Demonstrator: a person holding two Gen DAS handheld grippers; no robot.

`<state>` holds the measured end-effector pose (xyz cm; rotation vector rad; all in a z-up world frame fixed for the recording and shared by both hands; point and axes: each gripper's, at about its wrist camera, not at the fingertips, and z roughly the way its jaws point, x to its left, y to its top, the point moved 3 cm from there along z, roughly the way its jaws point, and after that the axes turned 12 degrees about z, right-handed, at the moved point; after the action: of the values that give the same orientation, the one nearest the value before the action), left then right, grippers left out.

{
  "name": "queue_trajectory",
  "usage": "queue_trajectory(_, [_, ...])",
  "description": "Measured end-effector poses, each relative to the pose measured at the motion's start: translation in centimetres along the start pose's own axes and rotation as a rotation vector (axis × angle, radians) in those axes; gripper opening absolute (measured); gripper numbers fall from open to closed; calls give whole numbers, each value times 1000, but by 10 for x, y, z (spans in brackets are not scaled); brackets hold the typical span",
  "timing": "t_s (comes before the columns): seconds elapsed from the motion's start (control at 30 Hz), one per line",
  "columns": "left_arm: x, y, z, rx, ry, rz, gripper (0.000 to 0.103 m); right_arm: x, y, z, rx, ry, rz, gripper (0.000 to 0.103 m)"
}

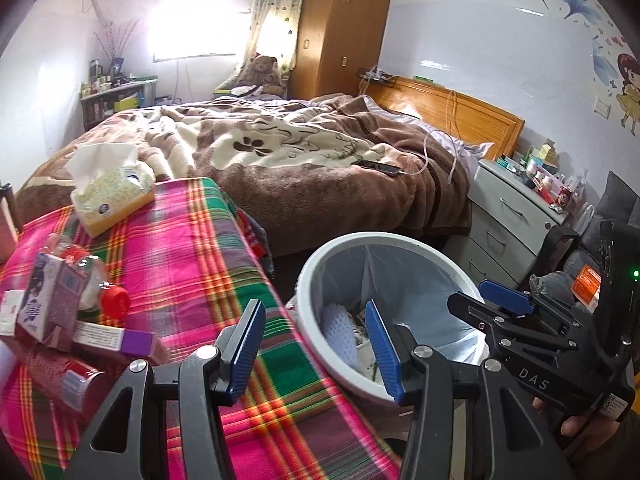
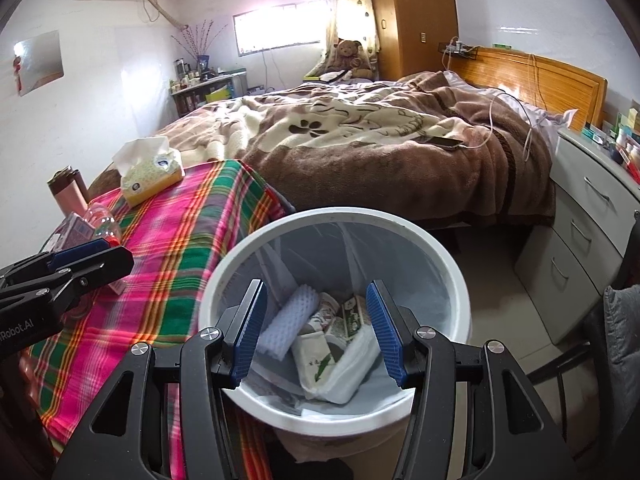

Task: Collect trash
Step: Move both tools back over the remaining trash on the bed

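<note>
My left gripper (image 1: 316, 350) stands open and empty over the edge of the plaid-covered table (image 1: 192, 248), beside the white bin (image 1: 340, 248). Trash lies at the table's left: a purple carton (image 1: 48, 300), a clear bottle with a red cap (image 1: 114, 302), a red can (image 1: 60, 372) and a purple-ended box (image 1: 112, 338). My right gripper (image 2: 318, 334) hangs open over the bin (image 2: 224, 276) with nothing between its pads. Inside the bin lie a white foam piece (image 2: 286, 322) and green-printed cartons (image 2: 332, 344). Each gripper shows in the other view: the right gripper (image 1: 486, 300), the left gripper (image 2: 100, 260).
A tissue box (image 1: 112, 192) sits at the table's far end, with a pink flask (image 2: 70, 194) behind it. A bed with a brown blanket (image 1: 300, 152) lies beyond the table and bin. White drawers (image 1: 512, 220) stand to the right, a grey chair (image 2: 624, 340) nearer.
</note>
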<state>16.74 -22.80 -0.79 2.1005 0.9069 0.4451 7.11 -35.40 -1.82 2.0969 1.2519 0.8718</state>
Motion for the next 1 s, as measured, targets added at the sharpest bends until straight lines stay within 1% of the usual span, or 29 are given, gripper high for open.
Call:
queue_trajectory(0.27, [39,-14,-25,-17,74,-57,55,28,-4,0,-5,53,-30,54])
queue_trajectory(0.33, [49,-17,-32,-22,82,-71,55,35,-3,0,-9,69,-35,58])
queue_trajectory(0.4, [60,-21,-37,-22,106,-84,55,43,-3,0,-14,84,-36,59])
queue_trajectory(0.57, [87,-33,-54,-42,172,-130,55,65,-3,4,-14,132,-45,60])
queue_trajectory(0.63, [100,-39,-61,-44,180,-153,56,73,-4,6,-15,145,-48,60])
queue_trajectory(0.73, [118,-44,-69,-43,220,-168,56,87,-6,10,-4,170,-60,60])
queue_trajectory(1.0, [162,-60,-86,-41,282,-227,57,124,-10,19,23,228,-104,60])
